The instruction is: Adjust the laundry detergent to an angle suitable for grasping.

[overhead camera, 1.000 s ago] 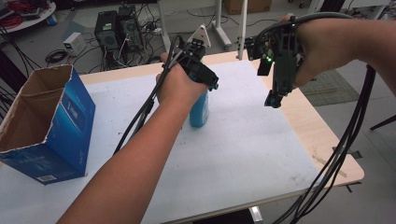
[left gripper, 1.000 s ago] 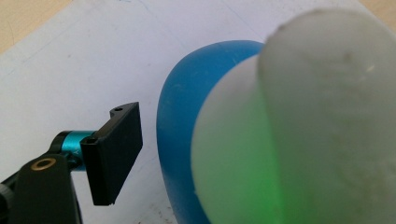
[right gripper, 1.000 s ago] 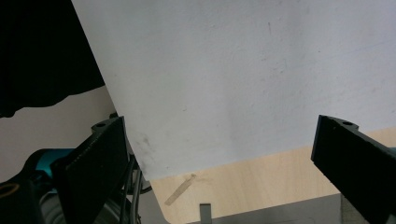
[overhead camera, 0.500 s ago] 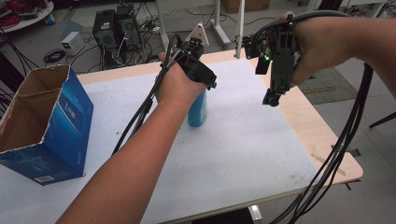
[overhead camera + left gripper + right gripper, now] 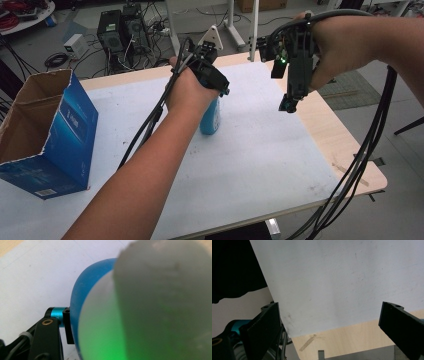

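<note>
A blue bottle (image 5: 210,117) with a pale cap stands upright on the white table sheet (image 5: 260,150). My left gripper (image 5: 212,95) comes down over its top from above. Its jaws have just been closing with the bottle between them. In the left gripper view one black pad (image 5: 68,326) lies against the bottle's blue side (image 5: 80,295). The blurred cap (image 5: 162,302) hides the other jaw. My right gripper (image 5: 289,102) hangs in the air over the table's right part, pointing down. Its fingers (image 5: 263,327) stand wide apart with nothing between them.
An open blue cardboard box (image 5: 45,135) stands at the table's left. The bare wooden edge (image 5: 340,140) runs along the right side. Thick cables (image 5: 360,165) hang from the right hand past that edge. Computer cases (image 5: 122,30) sit on the floor behind.
</note>
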{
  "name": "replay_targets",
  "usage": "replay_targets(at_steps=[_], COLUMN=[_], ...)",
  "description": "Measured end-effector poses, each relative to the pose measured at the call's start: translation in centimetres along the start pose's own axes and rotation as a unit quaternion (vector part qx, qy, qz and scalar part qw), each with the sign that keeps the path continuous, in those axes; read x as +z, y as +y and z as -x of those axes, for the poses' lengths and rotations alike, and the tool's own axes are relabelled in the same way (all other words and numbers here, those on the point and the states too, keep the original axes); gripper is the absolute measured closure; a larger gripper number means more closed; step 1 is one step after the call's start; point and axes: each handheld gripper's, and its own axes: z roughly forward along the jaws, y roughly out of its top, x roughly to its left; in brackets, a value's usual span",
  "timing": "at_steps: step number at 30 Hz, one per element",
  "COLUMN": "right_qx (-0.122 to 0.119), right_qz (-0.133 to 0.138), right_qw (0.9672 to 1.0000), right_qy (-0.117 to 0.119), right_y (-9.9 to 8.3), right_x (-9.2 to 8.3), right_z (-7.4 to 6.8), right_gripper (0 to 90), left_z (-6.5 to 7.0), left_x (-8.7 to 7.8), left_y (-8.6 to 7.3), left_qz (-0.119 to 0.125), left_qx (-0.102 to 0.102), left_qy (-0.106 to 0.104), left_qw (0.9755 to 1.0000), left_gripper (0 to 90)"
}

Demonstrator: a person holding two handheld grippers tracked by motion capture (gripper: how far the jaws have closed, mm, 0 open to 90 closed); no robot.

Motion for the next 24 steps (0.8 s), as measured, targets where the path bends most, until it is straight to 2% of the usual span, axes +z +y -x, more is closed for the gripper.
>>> replay_targets(at_steps=[5,9,12,14,20,24], right_qx=[0.003,0.003,0.003,0.003,0.003,0.005], right_qz=[-0.001,-0.001,-0.003,-0.004,-0.002,-0.004], right_qw=[1.0,1.0,1.0,1.0,1.0,1.0], right_qy=[0.001,0.002,0.003,0.002,0.002,0.001], right_y=[-0.1,-0.1,-0.1,-0.1,-0.2,0.0], right_x=[0.1,0.2,0.3,0.3,0.2,0.1], right_z=[0.1,0.1,0.0,-0.1,-0.2,-0.4], right_gripper=[3.2,3.2,3.2,3.2,3.2,3.2], left_z=[0.2,0.2,0.6,0.7,0.2,-0.2], left_x=[-0.1,-0.1,-0.3,-0.6,-1.8,-3.1], left_y=[-0.1,-0.1,-0.2,-0.2,-0.3,-0.6], left_qz=[0.001,0.0,-0.003,0.001,0.004,0.008], left_qx=[0.006,0.012,0.036,0.044,0.046,0.062], left_qy=[0.013,0.008,0.013,0.014,-0.002,-0.003], left_qw=[0.9999,0.9999,0.9993,0.9989,0.9989,0.998], left_gripper=[40.1,42.9,43.4,43.5,43.5,43.5])
